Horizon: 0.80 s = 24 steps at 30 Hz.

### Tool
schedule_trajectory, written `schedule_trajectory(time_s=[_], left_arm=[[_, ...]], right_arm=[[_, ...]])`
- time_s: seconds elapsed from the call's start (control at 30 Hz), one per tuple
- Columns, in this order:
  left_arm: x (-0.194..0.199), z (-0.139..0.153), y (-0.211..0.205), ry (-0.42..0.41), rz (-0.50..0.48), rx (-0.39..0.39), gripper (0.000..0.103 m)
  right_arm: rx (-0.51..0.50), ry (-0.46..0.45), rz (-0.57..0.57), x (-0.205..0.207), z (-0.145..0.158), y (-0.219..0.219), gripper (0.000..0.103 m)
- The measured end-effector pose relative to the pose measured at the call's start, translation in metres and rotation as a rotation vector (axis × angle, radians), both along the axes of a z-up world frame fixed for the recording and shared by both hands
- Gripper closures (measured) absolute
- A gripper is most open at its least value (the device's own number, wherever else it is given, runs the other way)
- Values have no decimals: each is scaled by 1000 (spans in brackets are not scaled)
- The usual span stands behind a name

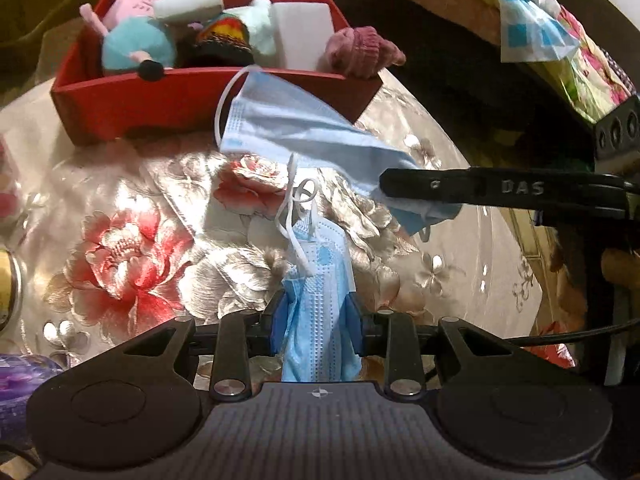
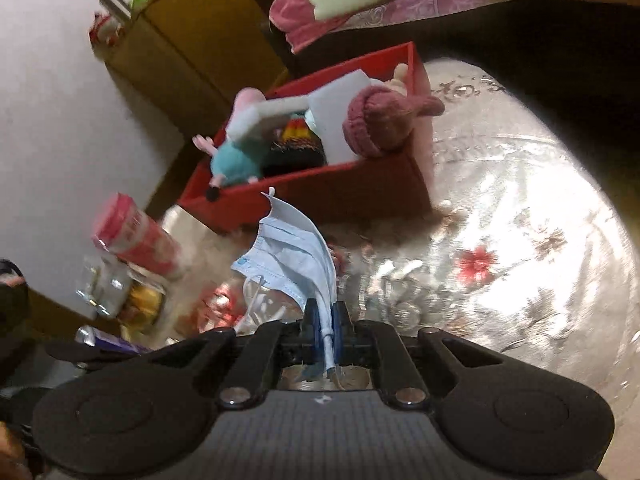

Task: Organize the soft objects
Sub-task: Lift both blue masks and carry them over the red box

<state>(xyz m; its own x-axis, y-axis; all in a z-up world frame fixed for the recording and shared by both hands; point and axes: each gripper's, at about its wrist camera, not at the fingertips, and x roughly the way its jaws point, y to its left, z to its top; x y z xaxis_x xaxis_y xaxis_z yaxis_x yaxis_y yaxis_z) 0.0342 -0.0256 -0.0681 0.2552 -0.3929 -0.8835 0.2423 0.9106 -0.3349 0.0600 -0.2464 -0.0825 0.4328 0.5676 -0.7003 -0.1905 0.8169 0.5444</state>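
The left hand-held gripper [image 1: 316,320] is clamped on a bunched blue face mask [image 1: 316,280], its white ear loops [image 1: 296,216] standing above the blue pads. The right hand-held gripper [image 2: 324,328] is clamped on the edge of a second, paler face mask [image 2: 292,248], which hangs in the air just in front of the red box [image 1: 160,100]. Landmark: the red box, standing on the floral worktop [image 1: 120,240]. Inside it lie a pink-and-teal plush toy [image 1: 136,36], white foam blocks [image 1: 304,32] and a dark crocheted item [image 1: 224,40]. A maroon knitted toy [image 1: 360,52] rests on the box's near right corner. Both masks are outside the box.
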Motion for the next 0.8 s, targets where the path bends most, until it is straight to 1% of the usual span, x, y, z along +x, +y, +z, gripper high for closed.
schedule_trajectory(time_s=[0.13, 0.3, 0.53, 0.73, 0.8], left_arm=[[3, 5, 6, -2, 19, -26, 72], [7, 18, 15, -34, 54, -51, 72], [17, 35, 27, -79, 111, -83, 72], [26, 56, 36, -153, 159, -96, 72], [28, 61, 38, -176, 174, -96, 72]], right_arm=[[101, -5, -43, -1, 7, -7, 103], [222, -28, -100, -4, 16, -17, 103], [277, -80, -138, -4, 29, -22, 103], [337, -91, -175, 1, 31, -27, 103], [339, -107, -187, 1, 33, -26, 103]])
